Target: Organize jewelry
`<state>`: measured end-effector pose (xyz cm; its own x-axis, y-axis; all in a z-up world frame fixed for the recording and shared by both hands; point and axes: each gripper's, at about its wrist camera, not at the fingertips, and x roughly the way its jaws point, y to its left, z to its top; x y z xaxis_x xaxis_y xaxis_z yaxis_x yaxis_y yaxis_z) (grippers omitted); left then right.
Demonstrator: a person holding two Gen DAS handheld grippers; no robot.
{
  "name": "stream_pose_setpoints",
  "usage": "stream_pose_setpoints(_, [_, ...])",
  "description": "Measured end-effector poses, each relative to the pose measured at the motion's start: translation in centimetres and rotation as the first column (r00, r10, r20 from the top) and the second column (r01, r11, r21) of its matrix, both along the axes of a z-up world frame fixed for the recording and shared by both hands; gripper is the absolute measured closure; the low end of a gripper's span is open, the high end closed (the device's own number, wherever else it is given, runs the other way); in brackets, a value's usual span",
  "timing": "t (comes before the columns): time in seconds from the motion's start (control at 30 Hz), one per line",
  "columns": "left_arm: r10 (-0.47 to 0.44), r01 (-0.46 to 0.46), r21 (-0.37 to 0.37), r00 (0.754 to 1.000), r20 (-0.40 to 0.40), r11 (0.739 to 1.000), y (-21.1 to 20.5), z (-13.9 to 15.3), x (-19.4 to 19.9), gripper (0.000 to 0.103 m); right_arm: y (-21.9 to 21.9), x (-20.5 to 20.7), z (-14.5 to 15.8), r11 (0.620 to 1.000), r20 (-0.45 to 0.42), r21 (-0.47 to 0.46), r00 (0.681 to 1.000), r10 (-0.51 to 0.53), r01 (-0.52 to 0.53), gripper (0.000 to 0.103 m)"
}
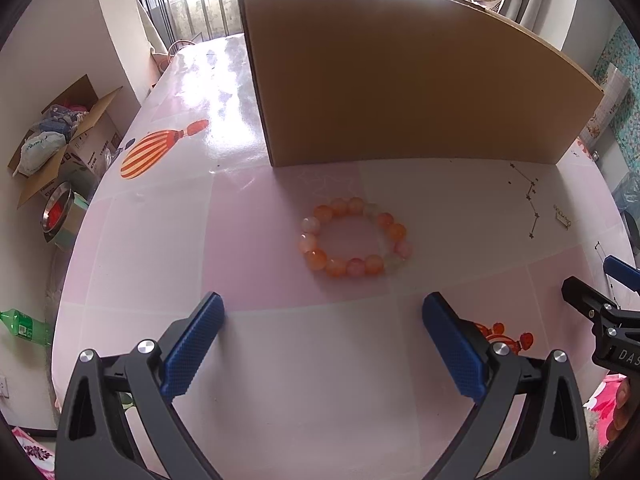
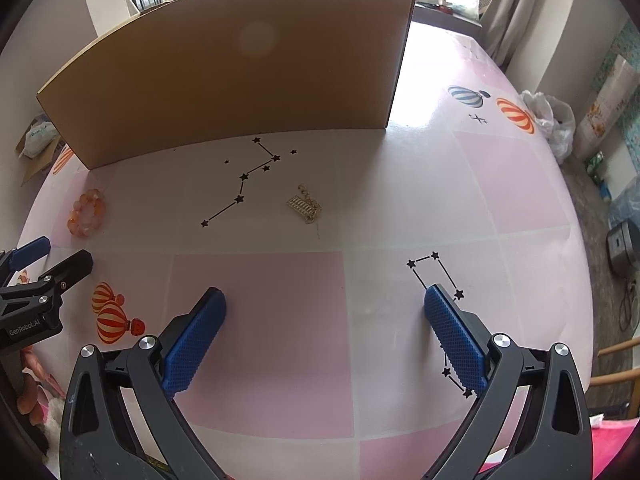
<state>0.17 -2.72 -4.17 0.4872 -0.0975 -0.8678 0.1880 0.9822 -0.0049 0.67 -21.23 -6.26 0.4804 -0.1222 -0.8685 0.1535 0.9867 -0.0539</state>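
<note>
An orange and pink bead bracelet (image 1: 355,237) lies flat on the pink and white table, just ahead of my left gripper (image 1: 323,304), which stands open with nothing between its blue pads. The bracelet (image 2: 87,212) also shows far left in the right wrist view. A small gold abacus charm with a chain (image 2: 305,209) lies ahead of my right gripper (image 2: 325,300), a short way off. That gripper is open wide and empty. The charm (image 1: 562,215) is tiny at the right in the left wrist view. Each gripper's tip appears at the edge of the other's view.
A tall brown cardboard box (image 1: 400,80) stands on the table (image 2: 260,340) behind both pieces. Off the left edge, on the floor, are an open carton of clutter (image 1: 60,140), a metal bowl (image 1: 60,212) and a green bottle (image 1: 24,324). A white plastic bag (image 2: 552,120) sits at the right table edge.
</note>
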Motion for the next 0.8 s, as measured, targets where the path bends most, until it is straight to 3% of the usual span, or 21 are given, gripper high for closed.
stream_pose_setpoints(0.27, [-0.031,0.032,-0.007,0.996,0.081,0.999,0.1,-0.3,-0.8,0.005,0.3,-0.1,0.0,1.000,0.004,0.000,1.000,-0.027,0.027,0.008])
stream_pose_setpoints(0.5, [-0.136,0.140,-0.038,0.986,0.096,0.989,0.2,0.2,-0.4,0.006,-0.4,0.4,-0.3,0.999,0.037,-0.005,0.999,-0.037,0.038,0.008])
stream_pose_setpoints(0.63, [-0.183,0.207,-0.126,0.967,0.176,0.970,0.2,1.9,-1.1,0.013,-0.1,-0.1,-0.2,1.000,0.052,-0.007,0.998,-0.029,0.030,0.008])
stream_pose_setpoints(0.8, [-0.241,0.277,-0.133,0.941,0.237,0.952,-1.3,3.0,-1.7,0.026,0.0,-0.3,-0.2,1.000,0.064,-0.009,0.998,-0.027,0.028,0.008])
